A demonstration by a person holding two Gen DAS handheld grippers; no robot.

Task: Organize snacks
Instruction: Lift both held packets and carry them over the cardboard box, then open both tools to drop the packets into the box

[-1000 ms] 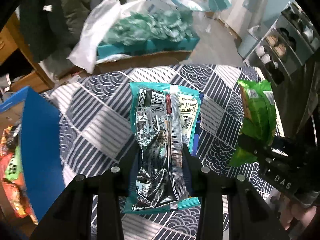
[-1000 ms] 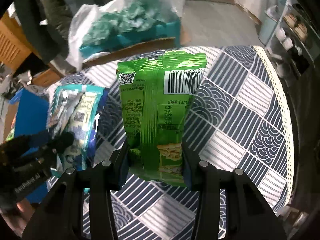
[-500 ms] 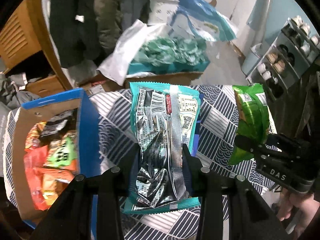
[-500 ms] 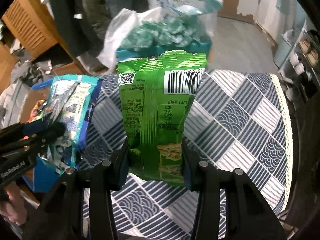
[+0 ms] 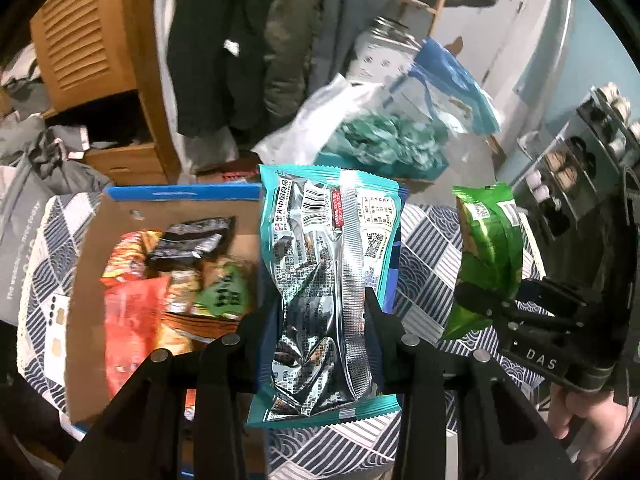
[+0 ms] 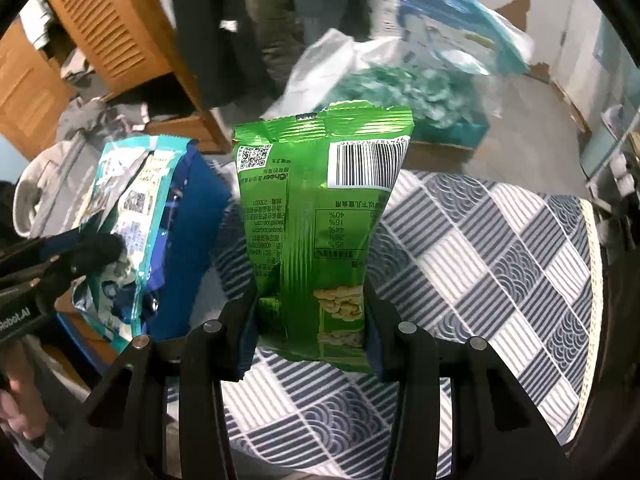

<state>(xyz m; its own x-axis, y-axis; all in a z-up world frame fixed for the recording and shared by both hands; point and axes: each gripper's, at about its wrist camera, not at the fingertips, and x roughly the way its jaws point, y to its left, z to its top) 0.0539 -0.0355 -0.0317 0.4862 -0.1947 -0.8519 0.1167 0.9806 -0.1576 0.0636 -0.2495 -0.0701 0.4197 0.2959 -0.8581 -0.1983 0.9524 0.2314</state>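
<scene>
My left gripper [image 5: 322,316] is shut on a teal and silver snack bag [image 5: 324,264] and holds it above the right edge of an open blue cardboard box [image 5: 176,194] with several snack packets [image 5: 136,300] inside. My right gripper [image 6: 310,312] is shut on a green snack bag [image 6: 320,232], held upright above the patterned tablecloth [image 6: 500,264]. The green bag [image 5: 486,248] and right gripper also show at the right of the left wrist view. The teal bag [image 6: 128,216] and the box [image 6: 188,216] show at the left of the right wrist view.
A white plastic bag with teal packets [image 5: 380,140] in a box stands behind the table. A wooden cabinet [image 5: 88,36] and hanging dark clothes [image 5: 216,40] are at the back left. A shoe rack [image 5: 580,152] stands at the right.
Both grippers have lifted and moved left with their bags. The open box with snacks has come into the left wrist view, under the teal bag.
</scene>
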